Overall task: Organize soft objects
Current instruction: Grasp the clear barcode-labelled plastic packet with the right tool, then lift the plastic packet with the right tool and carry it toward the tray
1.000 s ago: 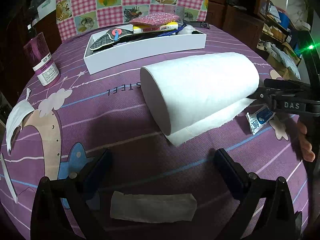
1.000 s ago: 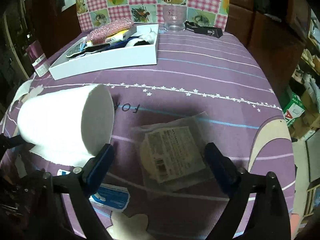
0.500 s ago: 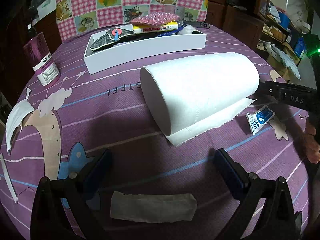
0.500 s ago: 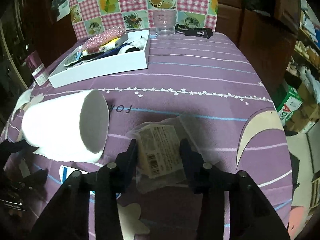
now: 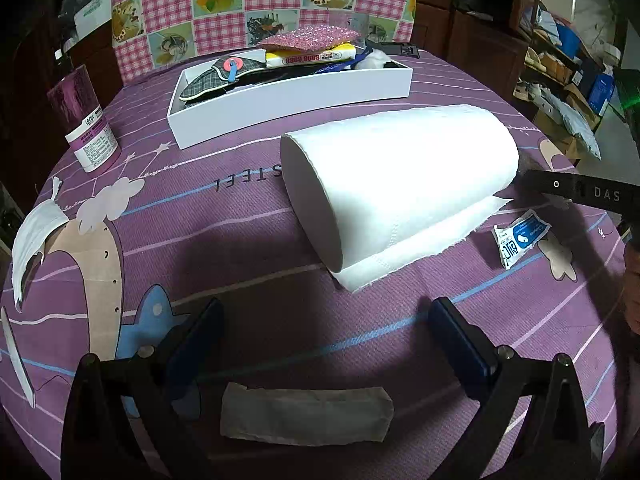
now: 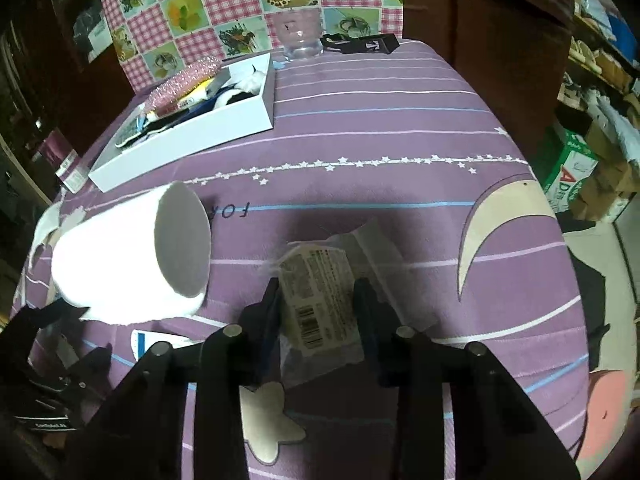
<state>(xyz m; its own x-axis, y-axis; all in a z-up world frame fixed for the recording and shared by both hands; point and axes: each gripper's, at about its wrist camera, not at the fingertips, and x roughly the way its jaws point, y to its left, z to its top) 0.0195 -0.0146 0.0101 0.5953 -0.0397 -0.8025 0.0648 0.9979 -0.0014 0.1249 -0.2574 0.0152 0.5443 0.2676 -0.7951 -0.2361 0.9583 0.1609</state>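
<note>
Left wrist view: my left gripper (image 5: 325, 322) hangs w/ jaws spread wide, nothing between the pads, over the purple tablecloth (image 5: 240, 240). Just below the jaws lies a folded tissue strip (image 5: 306, 414), partly cut by the finger frames. Beyond, a paper towel roll (image 5: 396, 176) lies on its side, loose sheet trailing toward me; it hides the cloth behind it. At far right only an arm of my right gripper shows, lettered "DAS", rest cut off by the frame edge. A small blue-white sachet (image 5: 520, 238) sits near it; print too small to read. White tray (image 5: 288, 104) at the back holds a pink sponge (image 5: 306, 38), a yellow pack numbered "8899.6683", other bits I can't make out. Purple can (image 5: 86, 124) at left edge, label unreadable. Cloth reads "STEEL", upside down. Open room between jaws and roll.

Right wrist view: my right gripper (image 6: 318, 304) has just been closing; its pads now press both sides of a clear-wrapped packet (image 6: 316, 298), barcode visible, text too fine to read. The packet's lower end is hidden by the fingers. Roll sits to the left, apart from the packet; tray farther back-left, a clear glass (image 6: 302, 40) behind it. Cloth reads "FOR", upside down. Bare cloth to the right up to the table edge; carton past it shows "AD", rest cut off.
</note>
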